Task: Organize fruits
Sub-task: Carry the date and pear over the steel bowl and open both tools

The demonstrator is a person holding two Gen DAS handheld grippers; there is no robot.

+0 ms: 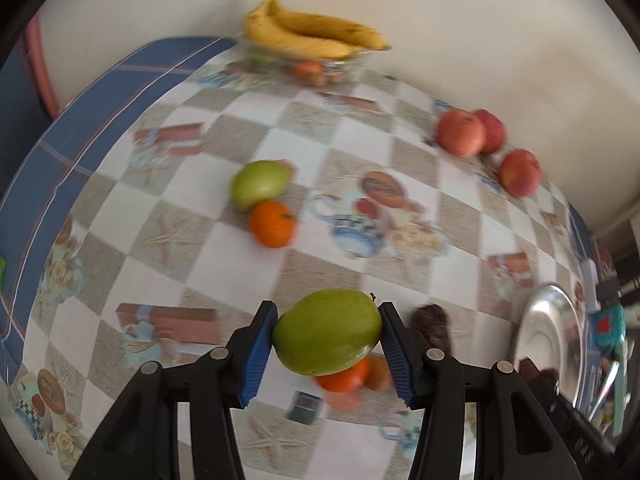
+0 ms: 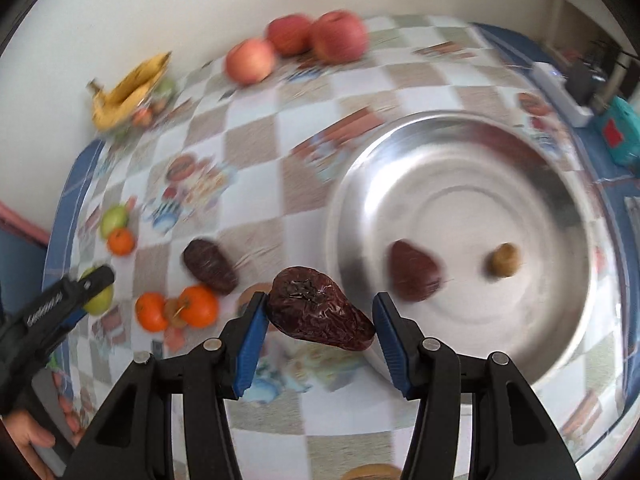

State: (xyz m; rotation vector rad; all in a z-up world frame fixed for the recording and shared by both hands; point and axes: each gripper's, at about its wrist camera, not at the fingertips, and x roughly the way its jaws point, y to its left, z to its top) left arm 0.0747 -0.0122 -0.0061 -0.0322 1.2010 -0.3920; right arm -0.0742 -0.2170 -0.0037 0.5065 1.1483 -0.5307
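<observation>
My left gripper point(image 1: 326, 334) is shut on a green mango-like fruit point(image 1: 327, 331) and holds it above the table; it also shows in the right wrist view point(image 2: 98, 298). My right gripper point(image 2: 320, 310) is shut on a dark red wrinkled date point(image 2: 320, 308), held just left of a steel bowl point(image 2: 560, 184). The bowl holds another date point(image 2: 414, 272) and a small brown fruit point(image 2: 504, 260). A third date point(image 2: 208, 266) lies on the table. Oranges point(image 2: 196, 306) lie beside it. Another green fruit point(image 1: 260, 184) and orange point(image 1: 273, 224) lie mid-table.
Three red apples point(image 1: 460, 132) sit by the wall. Bananas point(image 1: 316, 34) rest on a glass dish point(image 1: 344, 65) at the back. The table has a checkered cloth with a blue border point(image 1: 60, 152). A white power strip point(image 2: 560, 88) and a teal object point(image 2: 618, 136) lie at the right edge.
</observation>
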